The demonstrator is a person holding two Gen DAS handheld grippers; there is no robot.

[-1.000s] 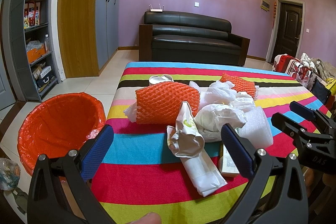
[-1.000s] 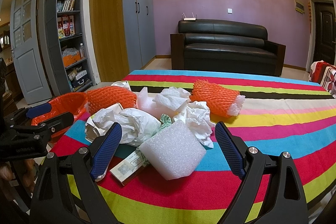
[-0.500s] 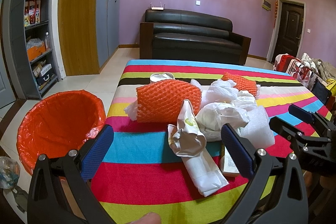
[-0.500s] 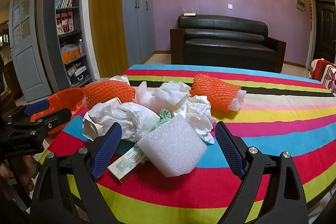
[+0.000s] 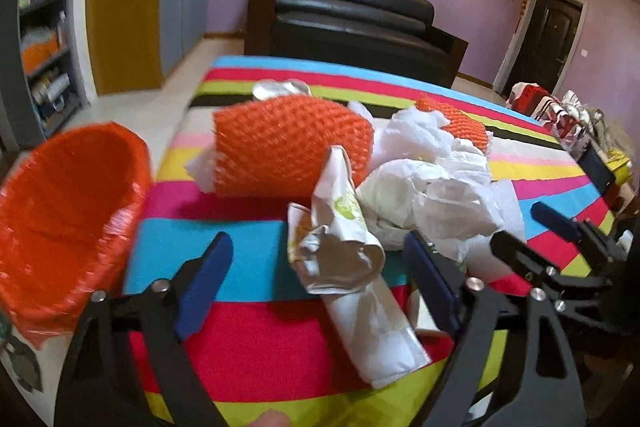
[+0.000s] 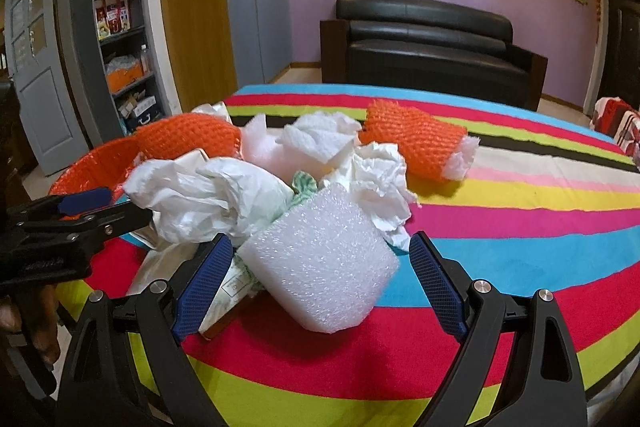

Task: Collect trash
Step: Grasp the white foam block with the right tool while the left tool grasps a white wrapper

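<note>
Heaped on the striped desk [image 5: 256,359]: a crumpled foil-lined wrapper [image 5: 340,251] at centre, a large orange foam net [image 5: 292,147] lying on its side at 11 o'clock, crumpled white tissues [image 5: 436,163] at 2 o'clock. Nearest in the right view, a white foam sleeve [image 6: 324,263], tilted; a second orange net [image 6: 412,143] at 1 o'clock. Beside the desk at 9 o'clock, an orange-lined bin [image 5: 60,219].

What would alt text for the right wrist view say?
An open gripper faces a white foam block on a striped tablecloth, with crumpled tissues and two orange foam nets behind. A black sofa stands beyond.
</note>
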